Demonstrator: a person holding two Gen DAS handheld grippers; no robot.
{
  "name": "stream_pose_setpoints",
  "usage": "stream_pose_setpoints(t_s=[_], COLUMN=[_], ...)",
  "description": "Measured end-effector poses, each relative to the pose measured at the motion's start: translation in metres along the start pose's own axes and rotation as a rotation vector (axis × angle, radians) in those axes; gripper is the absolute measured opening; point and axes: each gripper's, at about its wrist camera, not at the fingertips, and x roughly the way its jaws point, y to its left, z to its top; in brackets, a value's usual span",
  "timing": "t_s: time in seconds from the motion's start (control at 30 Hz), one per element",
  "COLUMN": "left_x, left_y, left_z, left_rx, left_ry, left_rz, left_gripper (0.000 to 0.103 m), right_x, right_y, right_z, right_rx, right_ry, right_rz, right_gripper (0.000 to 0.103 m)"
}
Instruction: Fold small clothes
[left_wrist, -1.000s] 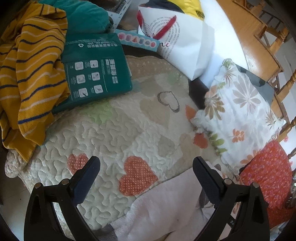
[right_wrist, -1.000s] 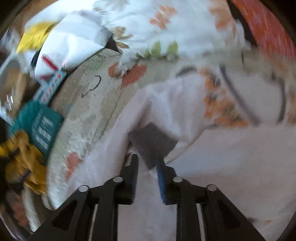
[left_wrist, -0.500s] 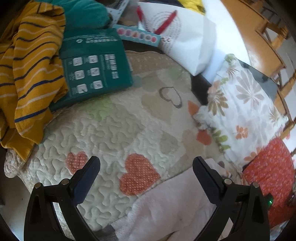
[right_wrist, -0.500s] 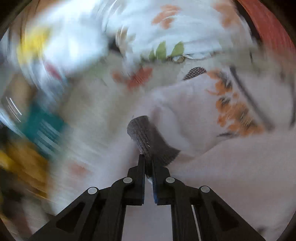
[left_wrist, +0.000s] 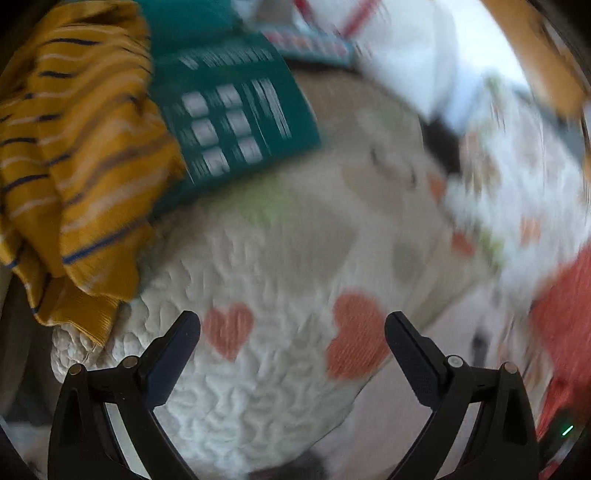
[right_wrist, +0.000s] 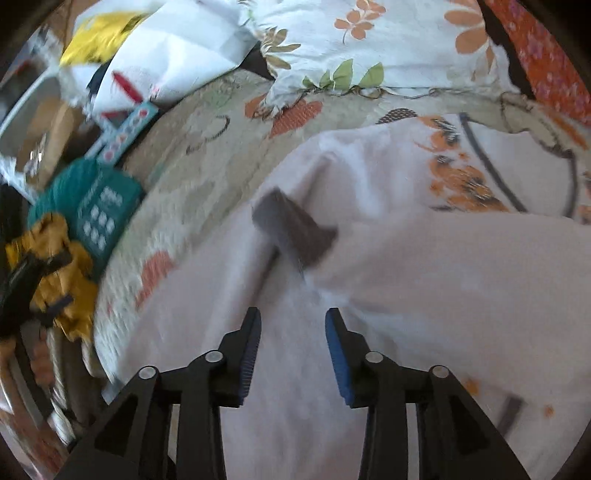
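Note:
A pale pink small garment (right_wrist: 406, 295) with an orange and black print and a grey cuff (right_wrist: 291, 229) lies spread on a quilted heart-pattern cover (right_wrist: 192, 184). My right gripper (right_wrist: 293, 332) is open and empty just short of the grey cuff, over the pink cloth. My left gripper (left_wrist: 291, 332) is open wide and empty above the cover (left_wrist: 288, 258); a strip of the pink garment (left_wrist: 436, 332) shows at the lower right. The left wrist view is blurred.
A yellow striped garment (left_wrist: 70, 166) hangs at the left next to a green packet (left_wrist: 229, 122). A floral pillow (right_wrist: 369, 48), a white bag (right_wrist: 166, 55) and an orange-red cushion (right_wrist: 546, 62) lie at the back. The left gripper shows at the left edge (right_wrist: 26, 284).
My right gripper was shut on the grey cuff half a second ago; it has now opened and let it go. My left gripper has moved left, away from the pink garment.

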Motion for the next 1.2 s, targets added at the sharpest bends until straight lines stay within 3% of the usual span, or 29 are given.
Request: stream_pose_setpoints(t_s=[0.13, 0.3, 0.4, 0.43, 0.5, 0.53, 0.57, 0.6, 0.63, 0.8, 0.87, 1.03, 1.2], left_x=[0.017, 0.027, 0.021, 0.020, 0.016, 0.013, 0.012, 0.010, 0.008, -0.027, -0.043, -0.075, -0.087], left_y=[0.008, 0.016, -0.003, -0.008, -0.017, -0.020, -0.018, -0.015, -0.007, 0.030, 0.033, 0.010, -0.044], left_z=[-0.030, -0.075, -0.101, -0.109, -0.121, -0.124, -0.121, -0.116, -0.107, -0.055, -0.038, -0.021, -0.011], left_rx=[0.114, 0.159, 0.342, 0.383, 0.445, 0.461, 0.446, 0.410, 0.346, 0.117, 0.077, 0.090, 0.130], left_ry=[0.096, 0.188, 0.156, 0.160, 0.164, 0.143, 0.141, 0.150, 0.162, 0.030, -0.013, -0.089, -0.084], left_rz=[-0.046, -0.148, -0.102, -0.112, -0.091, -0.037, -0.030, -0.033, -0.061, -0.059, -0.072, -0.074, -0.137], left_gripper=[0.100, 0.100, 0.100, 0.095, 0.065, 0.044, 0.021, 0.006, 0.003, 0.003, 0.003, 0.003, 0.003], right_x=[-0.028, -0.069, -0.091, -0.098, -0.111, -0.116, -0.122, -0.126, -0.130, -0.159, -0.173, -0.204, -0.215], right_y=[-0.017, -0.059, -0.078, -0.084, -0.097, -0.102, -0.108, -0.114, -0.119, -0.142, -0.147, -0.151, -0.158], right_z=[-0.031, -0.067, -0.083, -0.090, -0.101, -0.106, -0.111, -0.115, -0.117, -0.111, -0.108, -0.104, -0.106], right_rx=[-0.019, 0.019, 0.036, 0.041, 0.051, 0.054, 0.058, 0.065, 0.076, 0.173, 0.189, 0.204, 0.243], right_ry=[-0.013, -0.033, -0.050, -0.056, -0.073, -0.084, -0.095, -0.101, -0.102, -0.161, -0.195, -0.279, -0.317], right_rz=[-0.029, -0.090, -0.129, -0.142, -0.182, -0.208, -0.238, -0.261, -0.276, -0.305, -0.315, -0.325, -0.314], right_gripper=[0.042, 0.042, 0.042, 0.042, 0.042, 0.042, 0.042, 0.042, 0.042, 0.039, 0.039, 0.039, 0.038])
